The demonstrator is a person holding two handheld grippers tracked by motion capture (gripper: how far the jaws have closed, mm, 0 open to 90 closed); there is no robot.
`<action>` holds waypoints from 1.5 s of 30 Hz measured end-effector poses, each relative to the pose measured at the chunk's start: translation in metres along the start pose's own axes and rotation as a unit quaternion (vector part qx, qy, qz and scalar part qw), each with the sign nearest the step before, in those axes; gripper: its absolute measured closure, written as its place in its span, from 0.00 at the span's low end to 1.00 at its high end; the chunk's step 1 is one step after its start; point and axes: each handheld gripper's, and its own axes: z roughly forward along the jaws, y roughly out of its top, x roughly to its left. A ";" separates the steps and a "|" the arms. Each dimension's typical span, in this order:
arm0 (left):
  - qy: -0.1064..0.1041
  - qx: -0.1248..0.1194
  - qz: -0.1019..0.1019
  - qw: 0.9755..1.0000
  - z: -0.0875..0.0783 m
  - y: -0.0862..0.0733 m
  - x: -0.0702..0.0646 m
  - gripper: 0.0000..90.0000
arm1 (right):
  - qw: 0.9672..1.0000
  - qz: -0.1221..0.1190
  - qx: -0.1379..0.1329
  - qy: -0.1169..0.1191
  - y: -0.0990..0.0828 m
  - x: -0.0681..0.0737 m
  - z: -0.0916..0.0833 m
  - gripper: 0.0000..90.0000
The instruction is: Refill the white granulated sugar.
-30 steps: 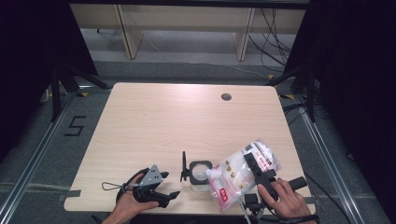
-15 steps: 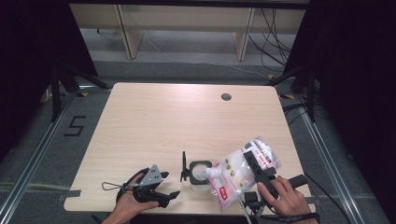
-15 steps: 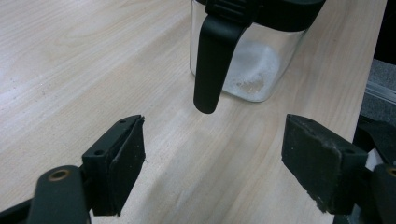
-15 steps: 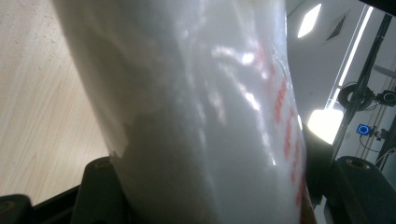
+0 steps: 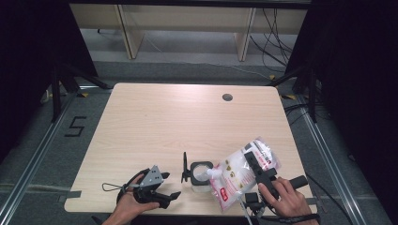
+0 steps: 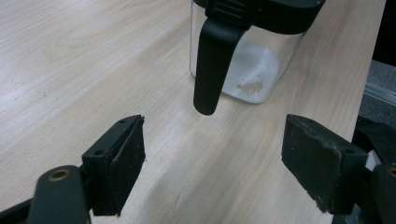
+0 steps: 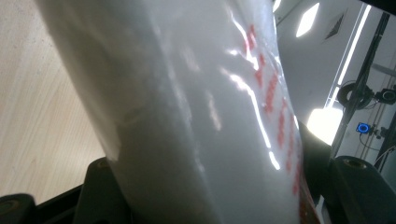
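Observation:
A white pouch (image 5: 239,171) with red print hangs tilted in my right gripper (image 5: 251,158), whose jaws are shut across its body. Its spout (image 5: 212,173) points down over the mouth of a small clear jar (image 5: 202,176) with a black rim and a flipped-up black lid (image 5: 184,167). In the right gripper view the pouch (image 7: 196,116) bulges between the two jaws. My left gripper (image 5: 172,199) rests on the table near the front edge, open and empty. In its own view the left gripper (image 6: 219,154) faces the jar (image 6: 254,70), which has some white grains on its bottom, and its lid (image 6: 210,70).
The light wooden table (image 5: 164,126) has a round cable hole (image 5: 227,97) at the back right. Jar, pouch and both hands sit close to the front edge. Black stands and cables line the floor on both sides.

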 end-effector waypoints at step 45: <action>-0.002 0.001 0.003 1.000 -0.001 -0.001 0.000 0.23 | 0.996 0.084 -0.010 0.004 -0.004 0.009 0.001 0.48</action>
